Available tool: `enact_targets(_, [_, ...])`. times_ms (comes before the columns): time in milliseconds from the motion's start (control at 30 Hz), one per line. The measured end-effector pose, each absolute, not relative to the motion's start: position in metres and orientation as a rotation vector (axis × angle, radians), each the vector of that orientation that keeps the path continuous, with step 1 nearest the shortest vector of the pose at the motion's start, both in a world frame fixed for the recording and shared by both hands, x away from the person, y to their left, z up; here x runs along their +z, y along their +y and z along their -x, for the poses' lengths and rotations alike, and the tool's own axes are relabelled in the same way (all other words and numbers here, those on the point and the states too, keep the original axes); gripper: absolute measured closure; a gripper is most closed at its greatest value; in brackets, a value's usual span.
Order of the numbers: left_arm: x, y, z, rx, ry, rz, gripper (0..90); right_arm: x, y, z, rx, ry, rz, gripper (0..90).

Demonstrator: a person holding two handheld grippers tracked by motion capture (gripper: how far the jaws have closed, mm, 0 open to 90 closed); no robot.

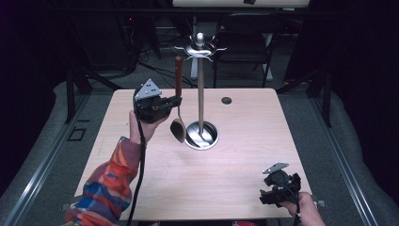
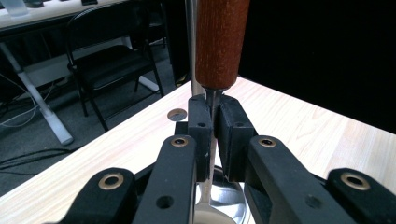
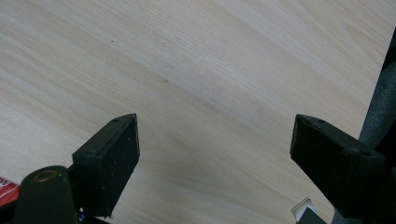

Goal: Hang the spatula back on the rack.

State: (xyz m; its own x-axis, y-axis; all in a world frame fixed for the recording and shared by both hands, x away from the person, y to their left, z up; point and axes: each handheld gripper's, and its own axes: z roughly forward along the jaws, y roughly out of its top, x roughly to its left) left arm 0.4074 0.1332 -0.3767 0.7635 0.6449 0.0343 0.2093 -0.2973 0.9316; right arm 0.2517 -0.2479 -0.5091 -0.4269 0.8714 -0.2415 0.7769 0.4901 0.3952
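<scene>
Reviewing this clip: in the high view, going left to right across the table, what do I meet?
Left gripper → spoon it holds upright → metal stand with hooks on top → small round hole in the table → right gripper at the near right corner.

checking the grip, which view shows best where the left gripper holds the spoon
The left gripper view: its jaws are shut on the spoon's metal neck just below the wooden handle. The high view shows the whole spoon hanging bowl-down in the left gripper, but the contact is small.
</scene>
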Motion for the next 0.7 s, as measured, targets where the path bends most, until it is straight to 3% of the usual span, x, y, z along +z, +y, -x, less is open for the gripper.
enact_targets(700, [-0.3747,0.1248,-0.4146,0.468,0.670,-1.869,84.7,-0.5086,-0.2486,-0.2511,0.314,2.326,-1.368,15.3])
